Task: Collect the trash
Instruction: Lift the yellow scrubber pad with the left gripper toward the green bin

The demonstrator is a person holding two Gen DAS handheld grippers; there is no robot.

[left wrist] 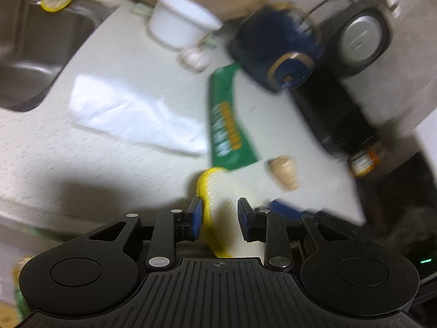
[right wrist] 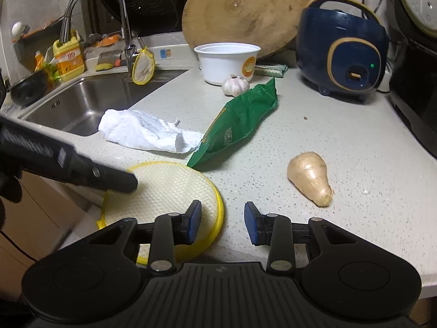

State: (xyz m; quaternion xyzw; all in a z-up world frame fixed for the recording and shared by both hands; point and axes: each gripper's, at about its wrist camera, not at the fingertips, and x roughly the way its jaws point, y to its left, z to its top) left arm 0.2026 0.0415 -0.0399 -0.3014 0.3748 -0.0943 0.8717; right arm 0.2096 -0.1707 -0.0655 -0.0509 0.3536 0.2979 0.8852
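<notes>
A round yellow-rimmed mesh pad (right wrist: 169, 186) lies flat at the counter's front edge. My left gripper (left wrist: 220, 213) stands over the pad (left wrist: 218, 191) with its jaws apart, the yellow rim beside the left finger; the view is blurred. In the right wrist view it reaches in from the left as a dark bar (right wrist: 82, 164). My right gripper (right wrist: 222, 218) is open and empty at the pad's right rim. Behind lie a crumpled white tissue (right wrist: 142, 131) (left wrist: 131, 114) and a green snack bag (right wrist: 240, 120) (left wrist: 226, 125). A white disposable bowl (right wrist: 226, 63) (left wrist: 180, 24) stands further back.
A ginger root (right wrist: 311, 177) lies to the right and a garlic bulb (right wrist: 235, 86) sits by the bowl. A blue rice cooker (right wrist: 341, 54), a round wooden board (right wrist: 243, 8) and a black appliance (right wrist: 415, 82) line the back and right. The sink (right wrist: 76, 104) with its faucet (right wrist: 120, 13) is at left.
</notes>
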